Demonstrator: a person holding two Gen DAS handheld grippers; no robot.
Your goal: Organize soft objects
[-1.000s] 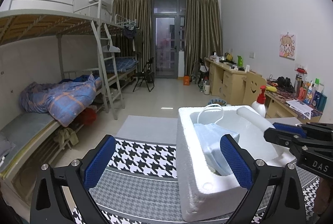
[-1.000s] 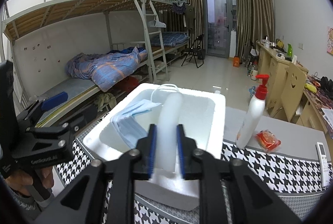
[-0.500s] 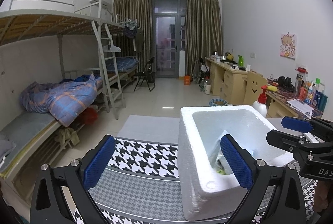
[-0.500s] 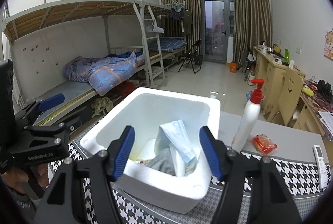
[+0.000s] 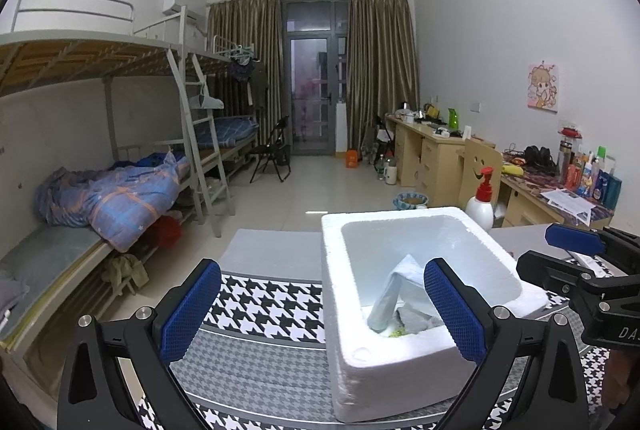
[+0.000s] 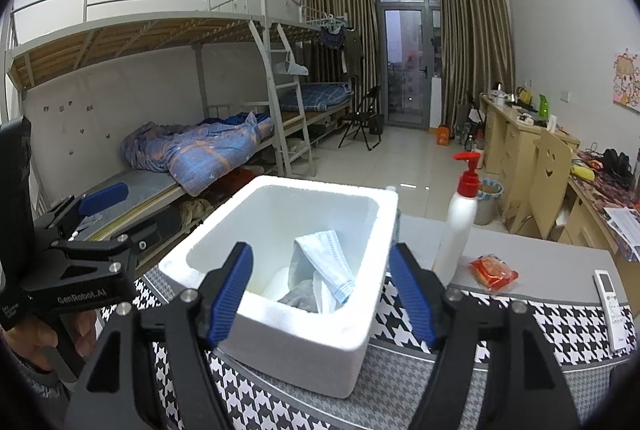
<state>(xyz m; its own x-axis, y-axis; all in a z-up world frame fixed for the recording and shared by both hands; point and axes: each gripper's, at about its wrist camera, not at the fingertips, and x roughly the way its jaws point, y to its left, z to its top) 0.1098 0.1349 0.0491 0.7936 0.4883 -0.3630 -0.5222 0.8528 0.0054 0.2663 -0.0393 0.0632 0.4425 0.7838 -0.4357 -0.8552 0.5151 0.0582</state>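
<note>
Styrofoam box (image 6: 280, 294) holds blue face mask (image 6: 326, 264) — right gripper (image 6: 322, 294) above, jaws just opened, empty; left gripper (image 5: 324, 314) beside box, released.

On the table (image 6: 540, 258) stands the foam box (image 6: 304, 334), the mask (image 6: 324, 262) lying inside it. The pump bottle (image 6: 460, 218) stands at the box's two o'clock, the packet (image 6: 493, 272) and remote (image 6: 612, 306) at three.
</note>
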